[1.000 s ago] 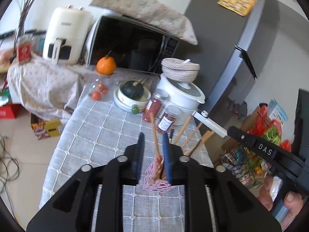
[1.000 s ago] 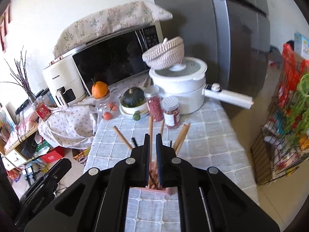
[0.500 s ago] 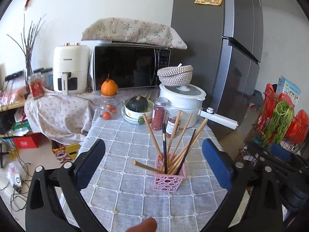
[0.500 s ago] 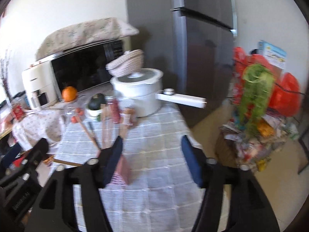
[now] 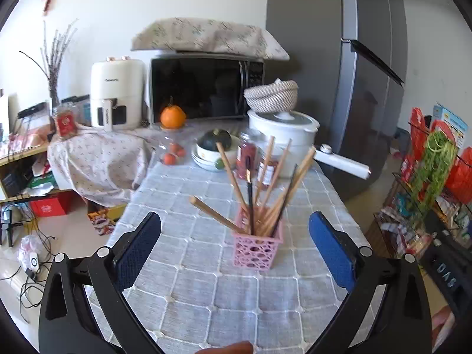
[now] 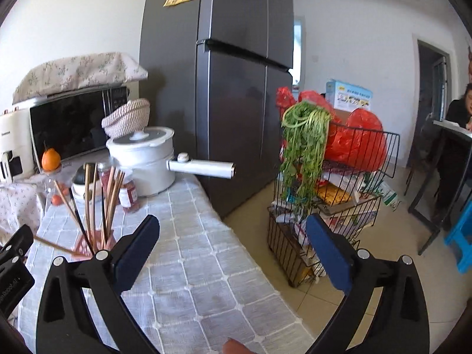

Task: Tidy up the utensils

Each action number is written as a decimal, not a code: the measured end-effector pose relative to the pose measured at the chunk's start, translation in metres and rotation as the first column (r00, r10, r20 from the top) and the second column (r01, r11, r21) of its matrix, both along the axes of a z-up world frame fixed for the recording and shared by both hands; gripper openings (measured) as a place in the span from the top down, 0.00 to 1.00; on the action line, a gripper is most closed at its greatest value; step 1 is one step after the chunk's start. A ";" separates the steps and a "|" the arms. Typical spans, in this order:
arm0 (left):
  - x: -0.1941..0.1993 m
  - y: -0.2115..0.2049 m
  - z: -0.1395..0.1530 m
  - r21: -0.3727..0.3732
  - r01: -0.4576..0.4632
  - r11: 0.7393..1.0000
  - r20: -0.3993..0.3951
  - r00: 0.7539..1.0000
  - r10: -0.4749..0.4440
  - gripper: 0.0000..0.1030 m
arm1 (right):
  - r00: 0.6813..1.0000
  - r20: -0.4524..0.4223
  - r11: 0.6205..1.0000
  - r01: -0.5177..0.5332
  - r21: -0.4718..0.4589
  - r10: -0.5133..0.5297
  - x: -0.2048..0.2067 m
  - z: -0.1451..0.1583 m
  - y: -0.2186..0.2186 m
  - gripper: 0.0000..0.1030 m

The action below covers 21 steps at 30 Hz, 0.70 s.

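In the left wrist view, the pink basket [image 5: 257, 247] stood upright on the grey checked tablecloth [image 5: 206, 295], a little right of the frame's centre. A bundle of chopsticks [image 5: 265, 188] fanned out of its top, most of them wooden and a couple dark, and one wooden stick leaned far out toward the left. The left gripper [image 5: 235, 246] was spread wide, its blue pads at the lower left and lower right of the frame, with nothing pressed between them; the basket sat beyond the fingertips, apart from both pads.

Behind the basket, in the upper middle of the frame, were a white pot [image 5: 283, 135] with a long handle, two red-filled jars [image 5: 247, 156], a bowl holding a dark green squash [image 5: 214, 141], an orange [image 5: 173, 116] and a microwave [image 5: 206, 88] under a floral cloth.

In the right wrist view, the right gripper [image 6: 233, 246] had its jaws still opening, wide apart and empty. The basket [image 6: 91, 243] with its chopsticks [image 6: 97, 200] lay at the lower left of that frame, outside the left finger. The gap between the pads looked over the table's edge toward the dark fridge [image 6: 236, 88] and a wire rack [image 6: 339, 206] with greens and red bags on the right.
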<state>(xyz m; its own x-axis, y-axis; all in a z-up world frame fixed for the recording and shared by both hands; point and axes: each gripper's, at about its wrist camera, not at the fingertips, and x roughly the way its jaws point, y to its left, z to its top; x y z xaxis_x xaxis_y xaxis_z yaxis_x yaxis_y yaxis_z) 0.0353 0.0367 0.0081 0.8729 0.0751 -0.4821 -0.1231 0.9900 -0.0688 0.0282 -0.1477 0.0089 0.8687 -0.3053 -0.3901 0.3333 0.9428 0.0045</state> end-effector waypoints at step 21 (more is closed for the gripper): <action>0.006 -0.010 -0.008 0.005 0.027 1.000 -0.034 0.999 -0.027 0.07 | 0.996 -0.078 0.999 -0.047 -0.001 0.047 0.007 -0.018 0.004 0.06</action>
